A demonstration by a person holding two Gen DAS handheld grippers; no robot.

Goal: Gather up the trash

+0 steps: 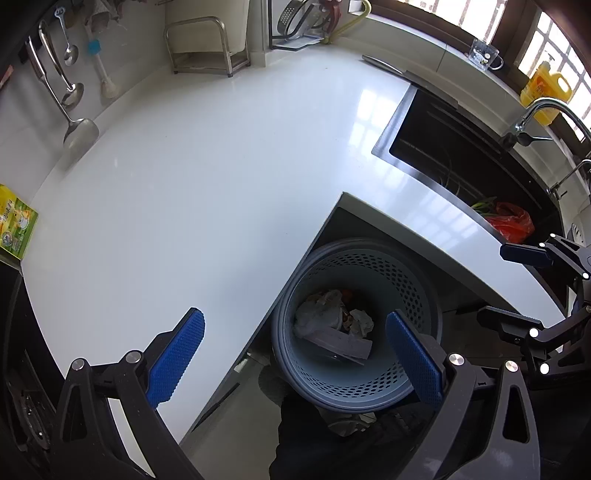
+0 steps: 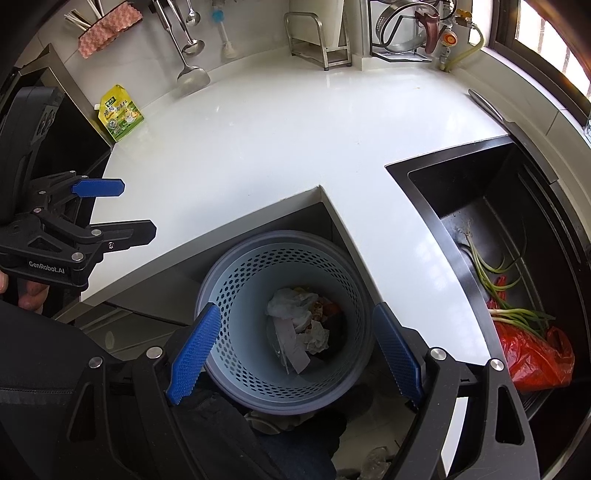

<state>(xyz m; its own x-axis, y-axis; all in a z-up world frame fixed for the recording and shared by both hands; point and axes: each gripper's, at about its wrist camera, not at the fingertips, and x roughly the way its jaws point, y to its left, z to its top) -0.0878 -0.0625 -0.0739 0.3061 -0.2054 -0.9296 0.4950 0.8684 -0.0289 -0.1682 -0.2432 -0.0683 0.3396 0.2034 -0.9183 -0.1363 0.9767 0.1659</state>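
A pale blue perforated waste basket (image 1: 413, 291) (image 2: 240, 295) stands on the floor in the corner notch of the white counter (image 1: 221, 166) (image 2: 277, 147). Crumpled white paper and other trash (image 1: 332, 321) (image 2: 299, 321) lie in its bottom. My left gripper (image 1: 295, 354) is open and empty, over the counter edge and the basket; it also shows in the right wrist view (image 2: 129, 208). My right gripper (image 2: 295, 350) is open and empty above the basket, and shows in the left wrist view (image 1: 513, 284). A red plastic bag (image 2: 535, 354) (image 1: 511, 221) with green onions (image 2: 495, 273) lies in the black sink (image 2: 480, 192).
A yellow-green pouch (image 2: 120, 112) (image 1: 13, 225) sits at the counter's left. Ladles (image 1: 70, 96) and a brush hang on the wall. A steel rack (image 2: 317, 40) and a pot-lid stand (image 2: 402, 29) stand at the back. A faucet (image 1: 546, 110) and a yellow bottle (image 1: 546, 88) are behind the sink.
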